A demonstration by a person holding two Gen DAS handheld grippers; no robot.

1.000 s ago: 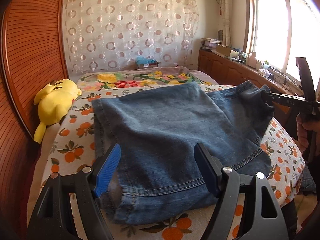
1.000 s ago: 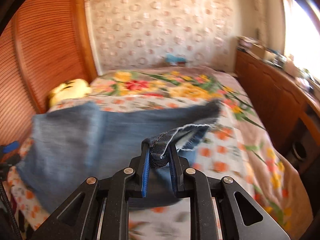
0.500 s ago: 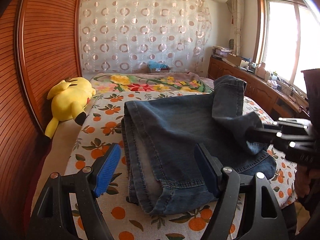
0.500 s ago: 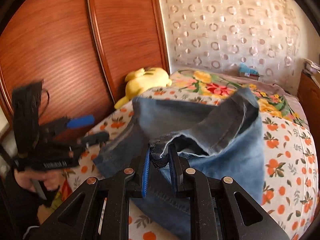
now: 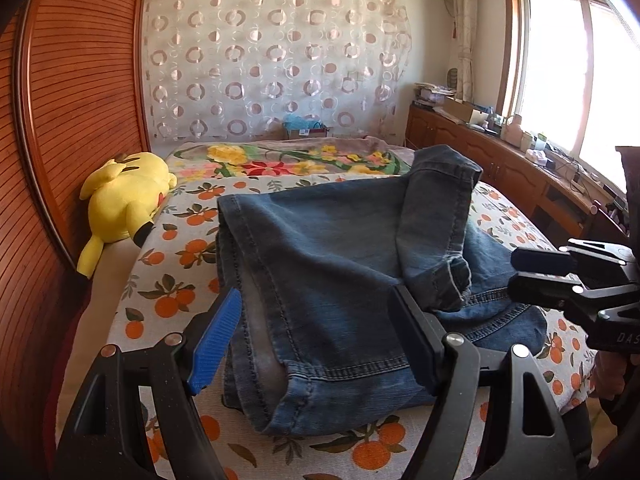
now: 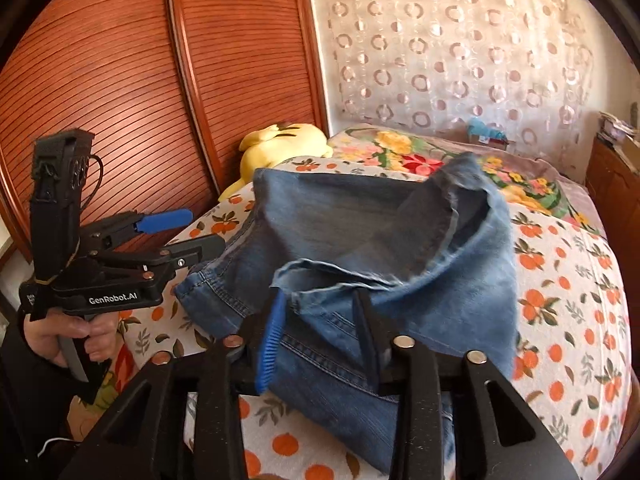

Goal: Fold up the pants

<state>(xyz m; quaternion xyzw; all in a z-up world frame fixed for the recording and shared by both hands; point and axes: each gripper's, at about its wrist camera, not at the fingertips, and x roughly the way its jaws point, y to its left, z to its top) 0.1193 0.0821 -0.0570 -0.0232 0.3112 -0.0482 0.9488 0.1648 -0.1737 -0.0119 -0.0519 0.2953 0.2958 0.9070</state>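
Note:
Blue denim pants [image 5: 328, 264] lie folded on the orange-print bed sheet [image 5: 172, 264], with the leg ends draped back over the pile toward the waistband. My left gripper [image 5: 316, 340] is open and empty, hovering just above the near waistband edge. It also shows in the right wrist view [image 6: 180, 228], off the pants' left side. My right gripper [image 6: 320, 328] is open, its fingers on either side of the leg hem [image 6: 320, 276], which rests loose on the pile. The right gripper shows at the right in the left wrist view [image 5: 536, 276].
A yellow plush toy [image 5: 120, 204] lies at the bed's left side by the wooden slatted wardrobe [image 5: 72, 120]. A floral blanket [image 5: 280, 164] covers the far end of the bed. A wooden counter [image 5: 500, 160] with clutter runs under the window on the right.
My right gripper carried the leg hem over the pile toward the waistband, then opened and let it go. The left gripper stayed open and pulled back slightly.

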